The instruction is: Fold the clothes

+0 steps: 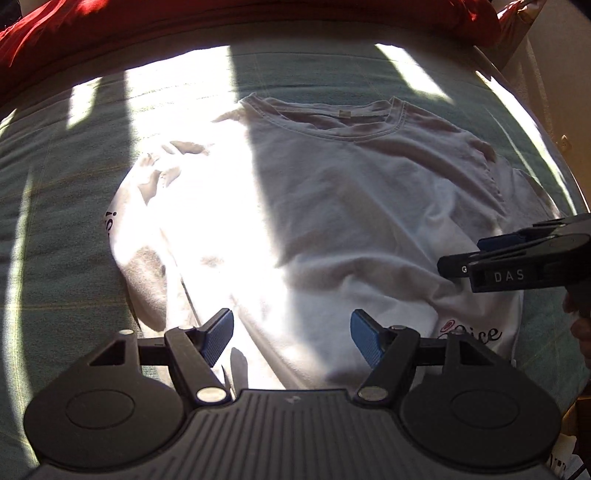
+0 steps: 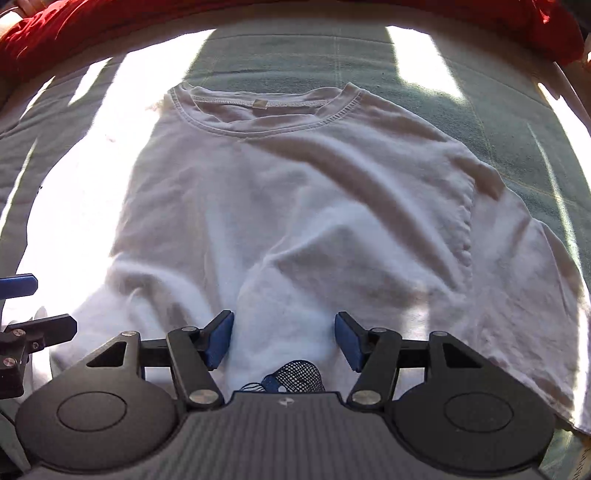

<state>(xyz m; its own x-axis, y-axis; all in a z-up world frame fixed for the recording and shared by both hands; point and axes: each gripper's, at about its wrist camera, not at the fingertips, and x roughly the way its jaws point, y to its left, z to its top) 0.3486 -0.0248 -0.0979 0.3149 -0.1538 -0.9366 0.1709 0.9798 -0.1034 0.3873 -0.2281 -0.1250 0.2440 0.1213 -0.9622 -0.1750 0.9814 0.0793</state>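
Observation:
A white T-shirt (image 1: 351,206) lies flat on a green checked bedspread (image 1: 55,229), collar at the far end. Its near hem is turned up, and dark printed lettering (image 1: 476,332) shows at the near right corner. My left gripper (image 1: 291,336) hangs open above the near hem, with nothing between its blue pads. In the right wrist view the T-shirt (image 2: 314,206) fills the middle. My right gripper (image 2: 284,339) stands open just over a raised fold, and a dark net-like print (image 2: 295,376) shows below it. Each gripper is in the other's view: the right gripper (image 1: 461,254) and the left gripper (image 2: 33,306).
A red cloth (image 1: 184,22) is bunched along the far edge of the bed. The bed's right edge (image 1: 546,122) runs close beside the shirt's right sleeve. Strong sun stripes wash out the shirt's left half. A hand (image 1: 580,325) shows at the right border.

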